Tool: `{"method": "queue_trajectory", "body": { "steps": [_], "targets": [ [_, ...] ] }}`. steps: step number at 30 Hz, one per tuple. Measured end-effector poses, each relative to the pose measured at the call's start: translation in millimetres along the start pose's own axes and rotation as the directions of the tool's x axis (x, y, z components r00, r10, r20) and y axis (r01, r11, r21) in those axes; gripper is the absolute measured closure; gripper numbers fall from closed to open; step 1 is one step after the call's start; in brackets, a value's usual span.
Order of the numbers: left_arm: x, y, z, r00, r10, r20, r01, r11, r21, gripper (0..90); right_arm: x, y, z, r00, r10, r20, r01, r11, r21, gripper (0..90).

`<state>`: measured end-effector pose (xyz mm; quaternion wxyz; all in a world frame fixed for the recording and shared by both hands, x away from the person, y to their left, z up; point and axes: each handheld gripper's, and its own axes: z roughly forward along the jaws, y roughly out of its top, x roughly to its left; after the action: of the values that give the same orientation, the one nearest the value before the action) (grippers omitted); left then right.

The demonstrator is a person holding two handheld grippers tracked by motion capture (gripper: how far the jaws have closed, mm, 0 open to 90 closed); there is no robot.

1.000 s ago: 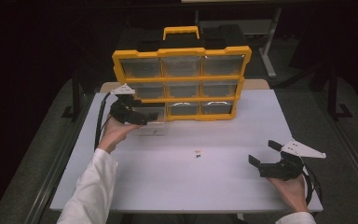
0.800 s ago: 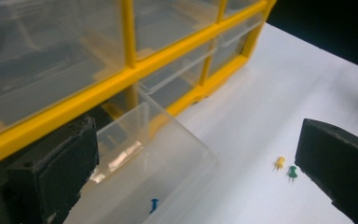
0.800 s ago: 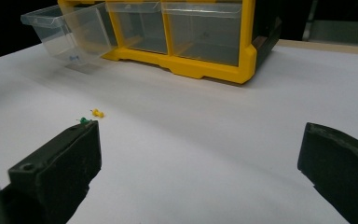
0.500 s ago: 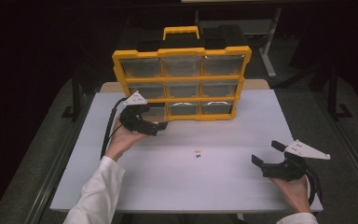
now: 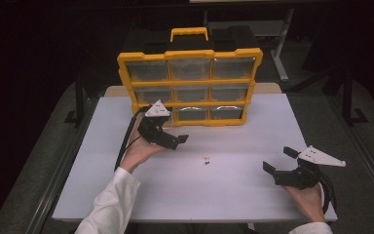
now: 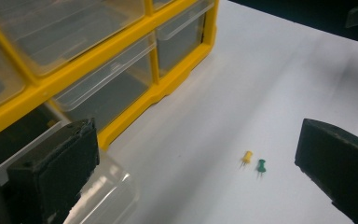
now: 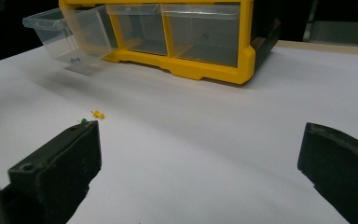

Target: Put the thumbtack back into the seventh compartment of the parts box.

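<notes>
High view: we hold the left gripper (image 5: 173, 138) with jaws spread, grasping nothing, just in front of the organizer's (image 5: 190, 87) bottom row. Two pins, yellow (image 6: 247, 157) and green (image 6: 261, 165), lie touching the table (image 5: 243, 195) between our grippers. Our right gripper (image 5: 280, 161) sits near the right edge, jaws likewise released.

The organiser (image 5: 190, 51) has a bright yellow frame and handle around clear, colourless drawers, and one clear drawer (image 7: 65, 30) stands pulled out on the plain white counter (image 5: 233, 195). Two pushpins lie on that white: a yellow pushpin (image 6: 247, 157) and a green pushpin (image 6: 261, 165). Both grippers have matte black jaws and a pale grey plate on top, and the person's sleeve (image 5: 109, 204) is white.
</notes>
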<state>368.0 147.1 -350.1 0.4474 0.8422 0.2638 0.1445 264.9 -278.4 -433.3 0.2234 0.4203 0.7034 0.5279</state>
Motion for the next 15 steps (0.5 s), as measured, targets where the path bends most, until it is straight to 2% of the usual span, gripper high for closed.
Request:
{"method": "queue_trajectory", "body": {
  "steps": [5, 12, 15],
  "targets": [
    [-7.7, 2.0, 6.0, 0.9995, 0.022, 0.024, -0.022, 0.9997, 0.013, 0.0, 0.7, -0.1, 0.8, 0.9999, -0.012, -0.005, 0.012, 1.000, 0.010, 0.0],
    [-20.5, 3.0, 16.2, 0.9978, 0.059, 0.030, -0.060, 0.9974, 0.040, 0.0, 1.0, -0.1, 0.3, 0.9999, -0.008, -0.009, 0.009, 1.000, 0.011, 0.0],
    [-23.3, 3.2, 18.9, 0.9970, 0.062, 0.046, -0.064, 0.9970, 0.043, 0.0, 1.1, -0.1, 0.2, 0.9999, -0.007, -0.009, 0.007, 1.000, 0.011, 0.0]
  ]
}}
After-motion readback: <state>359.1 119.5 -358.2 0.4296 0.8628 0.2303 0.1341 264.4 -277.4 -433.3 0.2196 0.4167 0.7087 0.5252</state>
